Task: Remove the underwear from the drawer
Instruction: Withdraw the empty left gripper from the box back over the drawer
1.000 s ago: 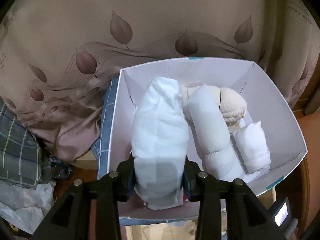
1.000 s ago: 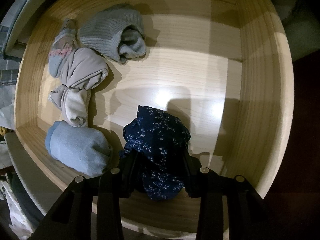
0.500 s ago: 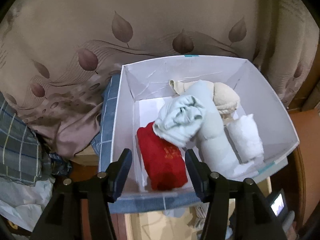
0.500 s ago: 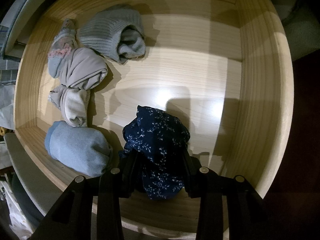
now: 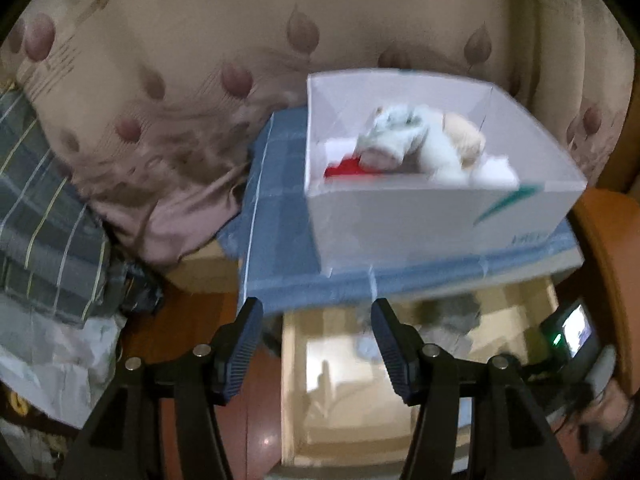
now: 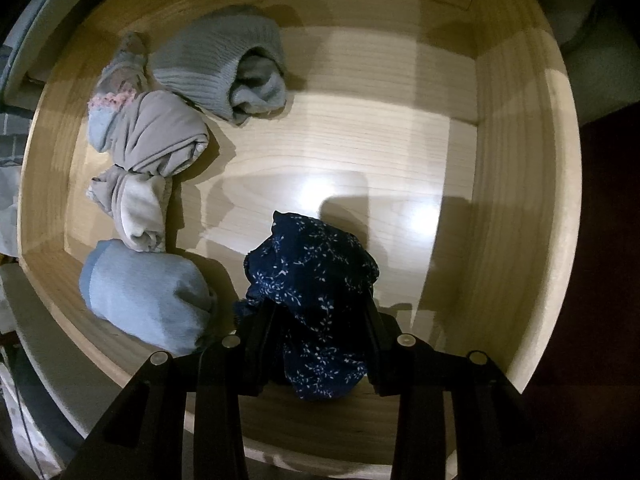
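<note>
Wooden drawer (image 6: 360, 128); right tongs (image 6: 320, 344) hide navy underwear's (image 6: 316, 280) base.

This is a home, most likely a bedroom. A pale wooden drawer (image 6: 360, 140) holds rolled socks and underwear along its left edge. Beside it, a beige leaf-patterned bedcover (image 5: 180, 80) drapes down, with a plaid folded blanket (image 5: 44, 208) heaped at its left. A white cardboard box (image 5: 420, 216) of rolled garments sits on a blue checked cloth (image 5: 276, 216).
</note>
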Demonstrator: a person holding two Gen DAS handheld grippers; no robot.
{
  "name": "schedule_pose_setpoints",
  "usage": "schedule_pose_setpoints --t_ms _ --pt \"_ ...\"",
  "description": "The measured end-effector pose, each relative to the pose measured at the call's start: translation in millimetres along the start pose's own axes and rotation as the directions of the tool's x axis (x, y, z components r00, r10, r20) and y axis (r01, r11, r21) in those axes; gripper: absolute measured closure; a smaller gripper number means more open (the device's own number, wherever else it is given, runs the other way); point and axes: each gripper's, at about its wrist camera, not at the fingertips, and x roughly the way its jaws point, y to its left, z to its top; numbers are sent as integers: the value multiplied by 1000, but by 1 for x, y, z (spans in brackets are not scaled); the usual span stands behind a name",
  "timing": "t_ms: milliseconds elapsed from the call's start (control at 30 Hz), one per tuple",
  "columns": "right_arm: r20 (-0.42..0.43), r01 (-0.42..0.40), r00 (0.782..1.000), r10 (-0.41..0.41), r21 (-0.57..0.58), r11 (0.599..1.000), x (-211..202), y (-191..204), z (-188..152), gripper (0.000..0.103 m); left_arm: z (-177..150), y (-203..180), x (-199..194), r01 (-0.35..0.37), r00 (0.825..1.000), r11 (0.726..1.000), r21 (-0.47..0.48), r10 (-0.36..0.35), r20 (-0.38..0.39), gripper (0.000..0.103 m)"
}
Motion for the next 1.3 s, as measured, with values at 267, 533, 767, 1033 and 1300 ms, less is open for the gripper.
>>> schedule_pose_setpoints --t_ms 267,533,767,1033,1300 --pt "8 33 999 -33 -15 999 0 6 -1 70 -70 -10 36 -44 994 997 -64 37 -107 45" --pt "61 68 996 -67 -23 997 -7 16 -6 75 -104 -15 66 -28 986 987 -159 1 -168 45" --pt "154 95 984 -90 -24 995 -19 21 -17 83 -120 -4 82 -48 980 968 -245 -2 -201 45" --pt "219 103 971 -99 -9 995 -30 27 -28 87 -126 6 78 -31 989 947 -320 -19 -149 45" --pt "163 80 983 -79 -5 997 -27 25 -14 84 -125 3 78 -28 989 953 -300 -17 -144 45"
